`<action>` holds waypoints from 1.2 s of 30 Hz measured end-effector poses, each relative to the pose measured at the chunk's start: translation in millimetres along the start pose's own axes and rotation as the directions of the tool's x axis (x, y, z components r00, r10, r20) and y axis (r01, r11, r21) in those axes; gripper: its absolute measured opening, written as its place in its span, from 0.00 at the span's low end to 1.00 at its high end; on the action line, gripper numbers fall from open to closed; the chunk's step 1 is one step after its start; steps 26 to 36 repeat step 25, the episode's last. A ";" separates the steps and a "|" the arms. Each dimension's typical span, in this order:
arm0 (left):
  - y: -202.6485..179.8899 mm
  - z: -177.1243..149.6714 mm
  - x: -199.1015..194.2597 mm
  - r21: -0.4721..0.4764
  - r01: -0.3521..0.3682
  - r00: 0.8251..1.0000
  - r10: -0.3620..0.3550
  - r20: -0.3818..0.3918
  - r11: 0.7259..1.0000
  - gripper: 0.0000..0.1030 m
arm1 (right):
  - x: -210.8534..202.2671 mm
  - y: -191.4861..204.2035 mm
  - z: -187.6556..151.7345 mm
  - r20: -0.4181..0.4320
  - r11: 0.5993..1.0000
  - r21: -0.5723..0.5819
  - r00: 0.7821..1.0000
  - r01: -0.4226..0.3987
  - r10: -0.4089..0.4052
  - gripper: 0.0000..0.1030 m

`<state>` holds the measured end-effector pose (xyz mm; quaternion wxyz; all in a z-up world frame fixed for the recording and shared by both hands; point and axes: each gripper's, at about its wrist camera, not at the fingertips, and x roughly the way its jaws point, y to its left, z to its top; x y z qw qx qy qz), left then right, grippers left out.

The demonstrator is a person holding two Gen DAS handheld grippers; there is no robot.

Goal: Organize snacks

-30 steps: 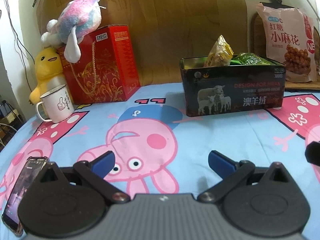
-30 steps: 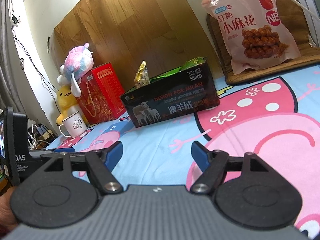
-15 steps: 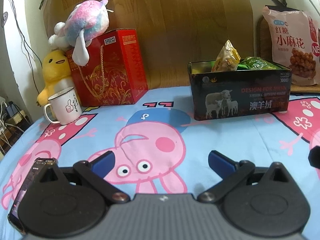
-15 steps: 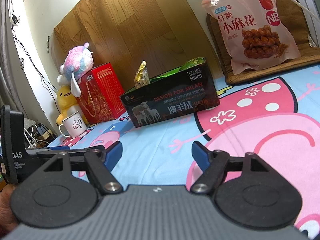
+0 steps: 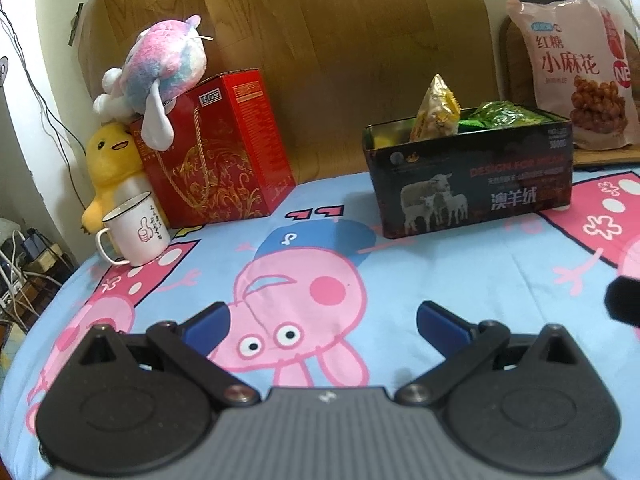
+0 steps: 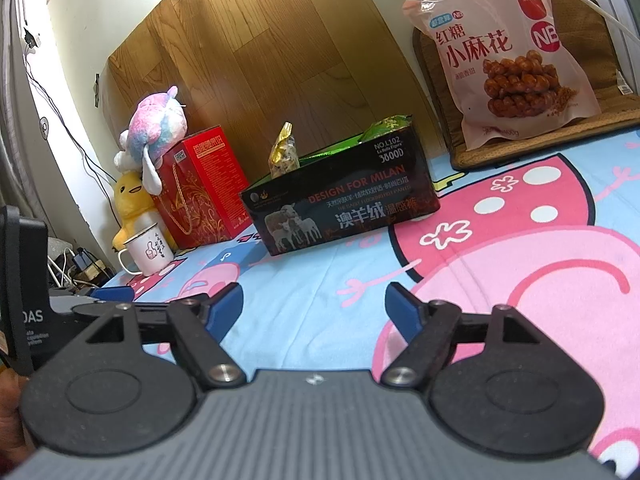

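A black tin box [image 5: 472, 192] with sheep printed on it stands on the cartoon sheet, also in the right wrist view [image 6: 344, 208]. A yellow snack packet [image 5: 438, 110] [image 6: 285, 156] sticks up from it beside green packets [image 5: 504, 114] [image 6: 386, 126]. A big pink bag of fried dough twists [image 5: 576, 68] [image 6: 508, 52] leans at the back right. My left gripper [image 5: 322, 322] is open and empty, well short of the box. My right gripper [image 6: 314, 306] is open and empty too.
A red gift box [image 5: 216, 148] with a plush toy [image 5: 160, 68] on top stands at the back left, with a yellow duck toy [image 5: 110, 160] and a white mug [image 5: 136, 230] beside it. Cables [image 5: 20, 264] lie past the left edge. A wooden board [image 5: 300, 40] backs the scene.
The left gripper has risen and drawn back a little, so the phone at lower left has dropped out of its view. The right gripper has barely moved. Both stay open.
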<state>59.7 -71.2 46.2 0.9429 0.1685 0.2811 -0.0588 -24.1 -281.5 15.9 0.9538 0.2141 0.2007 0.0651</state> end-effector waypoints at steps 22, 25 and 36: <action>-4.5 0.7 -4.0 -0.012 0.119 0.993 -0.120 -0.024 0.993 1.00 | 0.1 0.2 0.0 0.000 1.000 0.001 1.000 0.001 -0.001 0.78; -3.8 1.2 -3.9 -0.019 0.141 0.990 -0.141 -0.026 0.990 1.00 | 0.0 0.5 -0.1 0.000 1.000 0.000 1.000 -0.001 0.001 0.79; -3.8 1.2 -3.9 -0.019 0.141 0.990 -0.141 -0.026 0.990 1.00 | 0.0 0.5 -0.1 0.000 1.000 0.000 1.000 -0.001 0.001 0.79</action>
